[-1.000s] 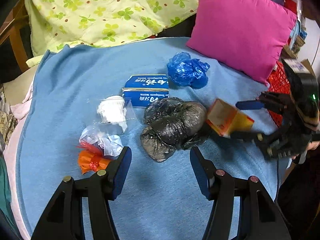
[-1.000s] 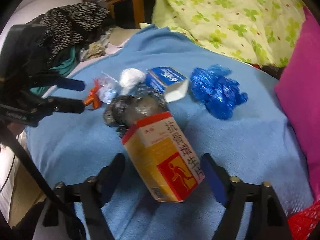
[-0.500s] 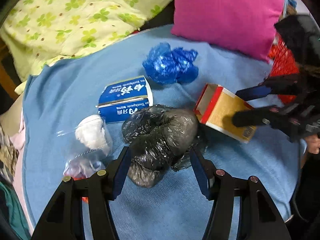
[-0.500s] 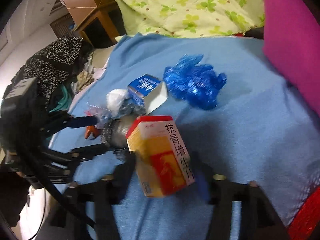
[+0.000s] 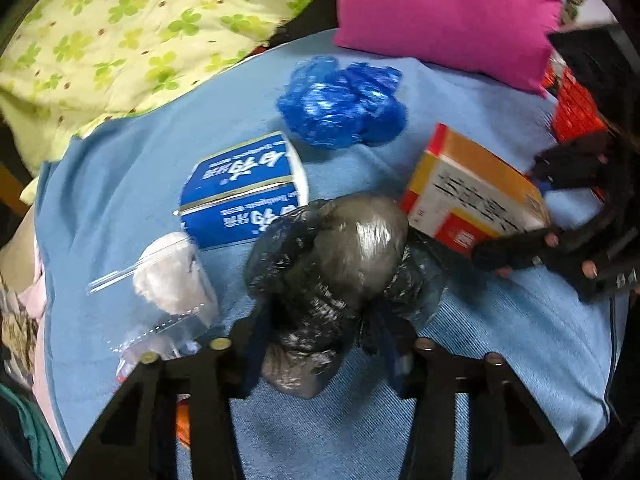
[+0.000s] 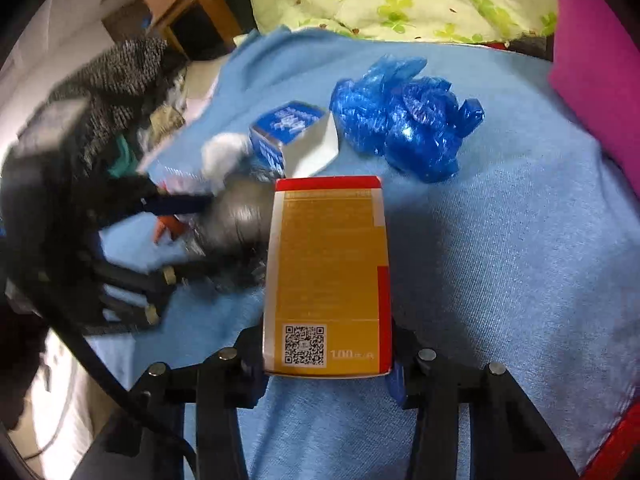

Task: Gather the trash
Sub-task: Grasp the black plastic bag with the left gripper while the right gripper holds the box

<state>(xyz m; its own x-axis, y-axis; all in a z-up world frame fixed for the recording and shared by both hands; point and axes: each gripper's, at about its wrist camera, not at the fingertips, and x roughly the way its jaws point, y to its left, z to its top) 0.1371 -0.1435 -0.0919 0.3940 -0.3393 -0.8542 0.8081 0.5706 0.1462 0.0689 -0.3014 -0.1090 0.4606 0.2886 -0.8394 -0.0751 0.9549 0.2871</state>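
Observation:
My left gripper (image 5: 320, 344) is closed around a crumpled black plastic bag (image 5: 332, 264) on the blue blanket (image 5: 500, 340). My right gripper (image 6: 326, 364) is shut on an orange and red cardboard box (image 6: 328, 272) and holds it above the blanket; the box also shows in the left wrist view (image 5: 468, 196). A blue box (image 5: 244, 192), a crumpled blue plastic bag (image 5: 340, 104) and a clear bag with white tissue (image 5: 172, 280) lie on the blanket. In the right wrist view the blue bag (image 6: 404, 116) and blue box (image 6: 288, 132) lie beyond the held box.
A magenta pillow (image 5: 444, 12) and a green floral quilt (image 5: 120, 36) lie at the back. A red mesh basket (image 5: 576, 108) stands at the right. Dark clothes (image 6: 108, 76) are piled left of the blanket. Orange scrap (image 6: 168, 224) lies by the black bag.
My left gripper moved forward and closed on the black bag. My right gripper closed on the orange box, lifted it and turned it so its back faces the camera.

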